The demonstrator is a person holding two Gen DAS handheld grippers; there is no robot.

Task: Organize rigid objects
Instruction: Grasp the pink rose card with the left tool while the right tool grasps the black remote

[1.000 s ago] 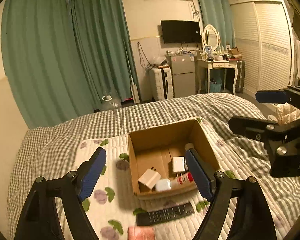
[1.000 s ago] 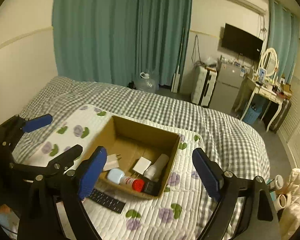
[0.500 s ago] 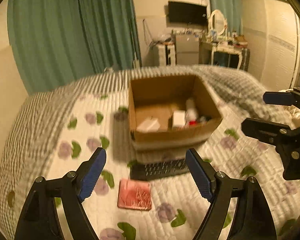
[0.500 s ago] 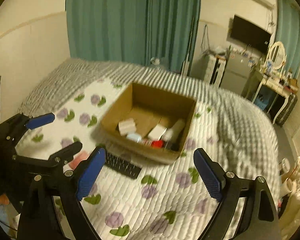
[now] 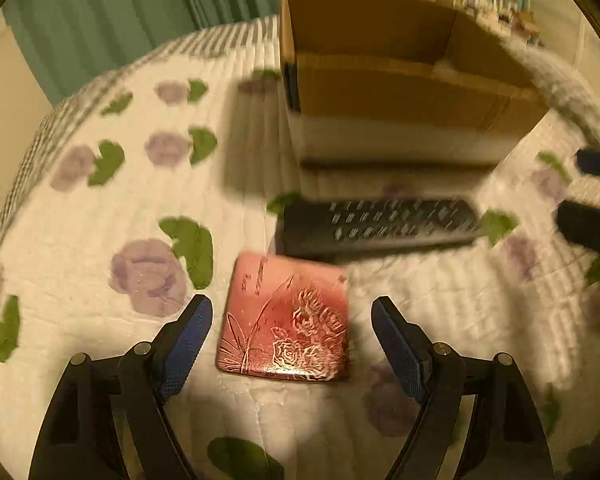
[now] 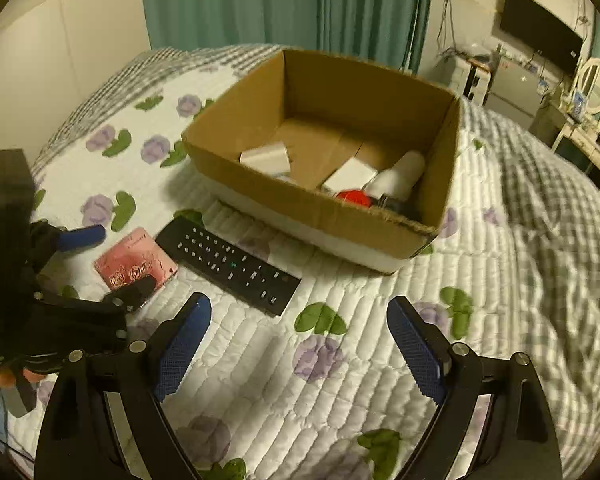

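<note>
A flat pink box with a rose print (image 5: pixel 286 318) lies on the floral quilt; it also shows in the right wrist view (image 6: pixel 134 262). My left gripper (image 5: pixel 290 322) is open, its fingers on either side of the pink box, low over it. A black remote (image 5: pixel 380 224) lies just beyond the pink box, in front of the cardboard box (image 5: pixel 400 80); the remote also shows in the right wrist view (image 6: pixel 228 264). The cardboard box (image 6: pixel 228 168) holds white chargers, a white bottle and a red-capped item. My right gripper (image 6: pixel 298 326) is open and empty above the quilt, near the remote.
The bed has a white floral quilt (image 6: pixel 340 380) over a checked blanket (image 6: pixel 560 200). Green curtains (image 6: pixel 280 4) hang behind. A dresser with mirror (image 6: pixel 588 88), a fridge and a wall TV stand at the far right.
Both grippers have come down and forward toward the bed. The left one now straddles the pink box; the right one is closer to the remote. Both stay open.
</note>
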